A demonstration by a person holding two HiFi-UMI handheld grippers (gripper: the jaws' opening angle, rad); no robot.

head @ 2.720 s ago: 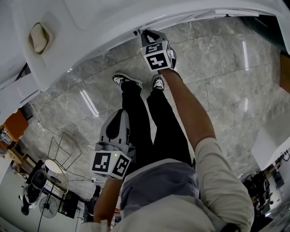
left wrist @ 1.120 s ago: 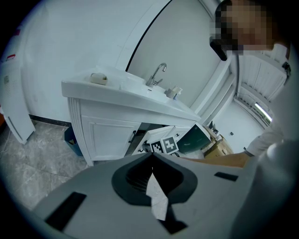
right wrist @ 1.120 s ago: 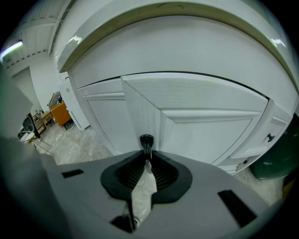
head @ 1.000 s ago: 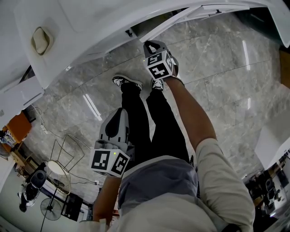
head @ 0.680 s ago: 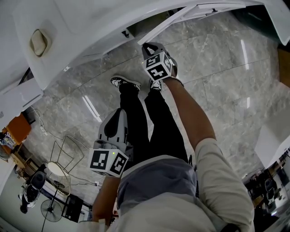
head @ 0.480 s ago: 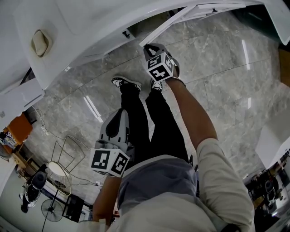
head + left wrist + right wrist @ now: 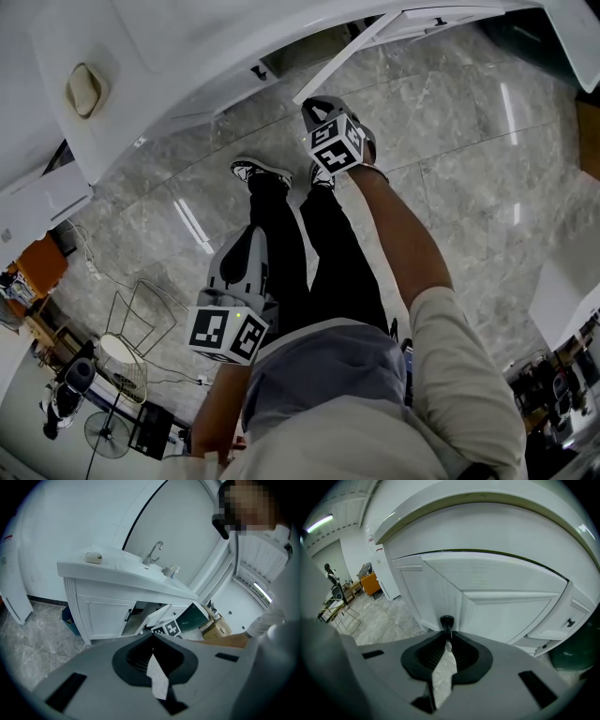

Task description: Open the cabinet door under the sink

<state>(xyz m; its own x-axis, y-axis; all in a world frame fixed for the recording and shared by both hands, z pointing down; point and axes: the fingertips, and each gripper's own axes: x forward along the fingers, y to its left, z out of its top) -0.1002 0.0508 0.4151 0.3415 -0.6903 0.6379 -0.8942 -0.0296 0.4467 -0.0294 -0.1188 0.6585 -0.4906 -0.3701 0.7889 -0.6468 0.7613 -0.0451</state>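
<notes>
The white sink cabinet (image 7: pixel 105 616) stands under the counter (image 7: pixel 187 56). Its right door (image 7: pixel 342 52) is swung partly open, and in the right gripper view the door (image 7: pixel 497 597) fills the frame. My right gripper (image 7: pixel 447 633) is shut on the door's black handle (image 7: pixel 446 622); in the head view this gripper (image 7: pixel 311 103) sits at the door's edge. The left door (image 7: pixel 101 618) stays closed, with its black handle (image 7: pixel 127 615) showing. My left gripper (image 7: pixel 249 234) hangs low by my left leg, well back from the cabinet, its jaws (image 7: pixel 152 636) shut on nothing.
A faucet (image 7: pixel 153 552) and a small beige object (image 7: pixel 84 89) sit on the counter. My shoes (image 7: pixel 262 171) stand on the marble floor in front of the cabinet. A wire rack (image 7: pixel 131 323) is at lower left. A dark green bin (image 7: pixel 194 616) and a cardboard box (image 7: pixel 216 629) lie right of the cabinet.
The right door has swung further open from nearly closed. My right gripper has drawn back and slightly right with the handle. The left gripper has barely moved.
</notes>
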